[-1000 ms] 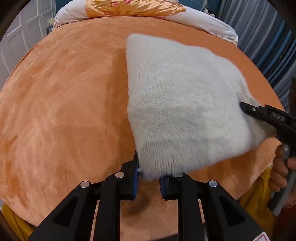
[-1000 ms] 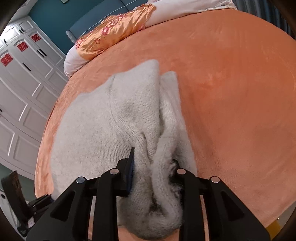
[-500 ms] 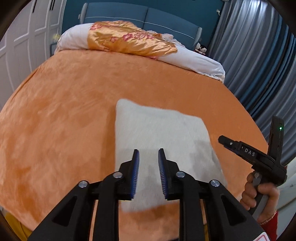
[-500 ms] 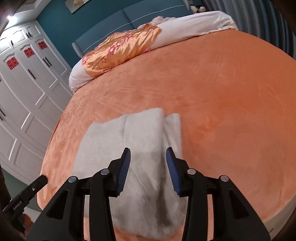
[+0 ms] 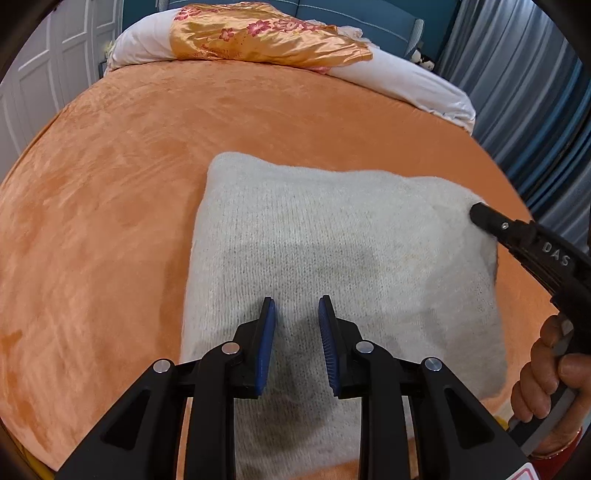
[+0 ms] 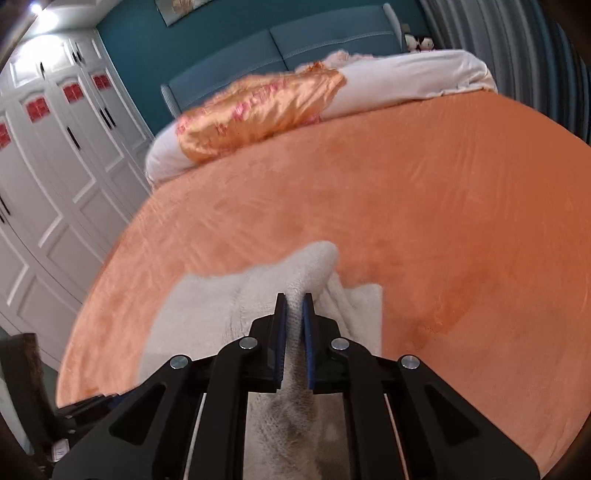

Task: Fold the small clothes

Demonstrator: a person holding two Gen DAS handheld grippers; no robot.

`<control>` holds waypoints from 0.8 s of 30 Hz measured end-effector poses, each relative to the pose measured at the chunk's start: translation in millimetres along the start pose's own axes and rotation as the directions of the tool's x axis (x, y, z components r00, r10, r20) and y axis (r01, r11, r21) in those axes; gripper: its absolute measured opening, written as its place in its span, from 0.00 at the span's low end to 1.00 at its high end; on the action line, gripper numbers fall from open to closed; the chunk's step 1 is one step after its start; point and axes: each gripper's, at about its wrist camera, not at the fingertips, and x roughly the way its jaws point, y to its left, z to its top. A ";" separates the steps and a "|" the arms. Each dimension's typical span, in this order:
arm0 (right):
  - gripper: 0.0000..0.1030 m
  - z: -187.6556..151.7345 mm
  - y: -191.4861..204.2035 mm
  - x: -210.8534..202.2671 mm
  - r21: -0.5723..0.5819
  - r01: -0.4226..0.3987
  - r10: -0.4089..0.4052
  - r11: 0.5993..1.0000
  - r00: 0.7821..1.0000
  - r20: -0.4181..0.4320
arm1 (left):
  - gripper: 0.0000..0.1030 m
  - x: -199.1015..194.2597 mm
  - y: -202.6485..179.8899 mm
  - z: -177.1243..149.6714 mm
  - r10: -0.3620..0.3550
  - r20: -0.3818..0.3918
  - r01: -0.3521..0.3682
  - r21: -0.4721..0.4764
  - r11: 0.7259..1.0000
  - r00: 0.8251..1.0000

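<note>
A cream knit sweater (image 5: 332,236) lies folded into a rough square on the orange bedspread (image 5: 110,184). My left gripper (image 5: 297,306) is open and empty, hovering over the sweater's near part. My right gripper (image 6: 294,301) is shut on a fold of the sweater (image 6: 310,266) at its right edge, which rises into a ridge. In the left wrist view the right gripper (image 5: 480,212) reaches the sweater's right corner, held by a hand (image 5: 546,384).
Orange floral and white pillows (image 5: 266,33) lie at the head of the bed, before a blue headboard (image 6: 295,48). White wardrobe doors (image 6: 55,166) stand to the left. Grey-blue curtains (image 5: 535,92) hang on the right. The near bed edge is just below the grippers.
Both grippers let go of the sweater and it settled flat on the bed. The right gripper then closed on a fold at the right edge. The left stayed open.
</note>
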 end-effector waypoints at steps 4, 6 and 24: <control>0.07 -28.6 -16.7 59.2 -0.019 0.097 -0.098 0.995 0.986 -0.138 | 0.23 12.3 -5.5 -0.7 0.029 -0.013 -0.028 0.033 0.999 0.999; 0.07 -28.3 -15.0 55.4 -0.029 0.095 -0.098 0.995 0.988 -0.119 | 0.23 14.4 -7.2 -1.6 0.051 -0.008 -0.051 0.051 0.997 0.999; 0.12 -58.2 9.5 -37.4 -0.088 0.100 -0.115 0.991 0.976 -0.186 | 0.24 5.2 -18.4 -9.3 0.124 -0.019 -0.122 0.098 0.988 0.992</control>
